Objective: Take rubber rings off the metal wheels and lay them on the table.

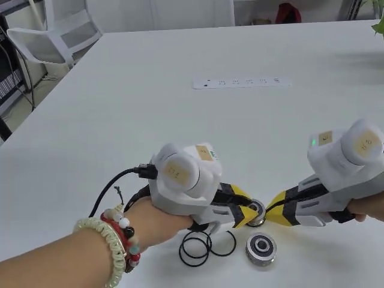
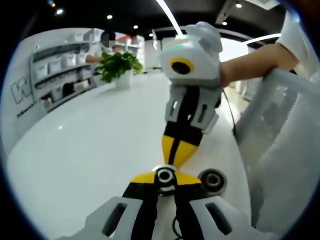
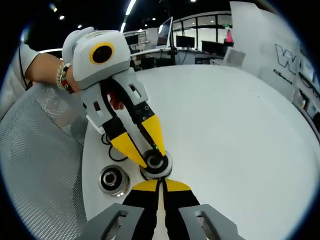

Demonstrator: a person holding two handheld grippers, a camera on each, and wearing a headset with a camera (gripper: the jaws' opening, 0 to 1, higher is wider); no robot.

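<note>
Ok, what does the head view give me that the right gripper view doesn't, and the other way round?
Head view adds a power strip farther back on the table, a white chair, and the rubber rings laid out plainly. Right gripper view adds monitors in the background and a mesh chair back. Shared: the left gripper clamped on one wheel, the right gripper shut against it, and a second wheel loose on the table.
</note>
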